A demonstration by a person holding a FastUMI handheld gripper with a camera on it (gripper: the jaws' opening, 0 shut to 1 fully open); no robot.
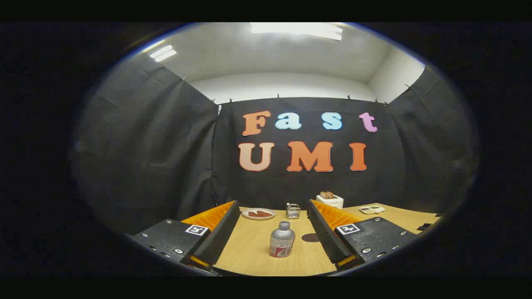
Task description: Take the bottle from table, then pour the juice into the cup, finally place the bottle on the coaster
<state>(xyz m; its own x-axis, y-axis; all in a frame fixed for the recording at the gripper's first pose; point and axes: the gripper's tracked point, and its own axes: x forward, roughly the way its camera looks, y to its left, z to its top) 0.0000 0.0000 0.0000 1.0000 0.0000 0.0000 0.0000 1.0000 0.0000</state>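
Bright strip lights [297, 30] overhead, blown out to white glare, and a second one [163, 53] glows off to the side. My table [249, 245] is lit evenly and warmly; the bottle [282, 240] between my spread fingers [216, 232] throws only a soft, short shadow. The black cloth walls [145, 158] soak up light and go murky. Heavy fisheye bending here: wall seams bow, edges smear and darken, with a faint blue fringe at the rim. The centre stays fairly sharp, though slightly soft.

On the wooden table [249, 253]: a plate [258, 214] of food, a toaster [330, 201] holding bread, a small tray [372, 209].
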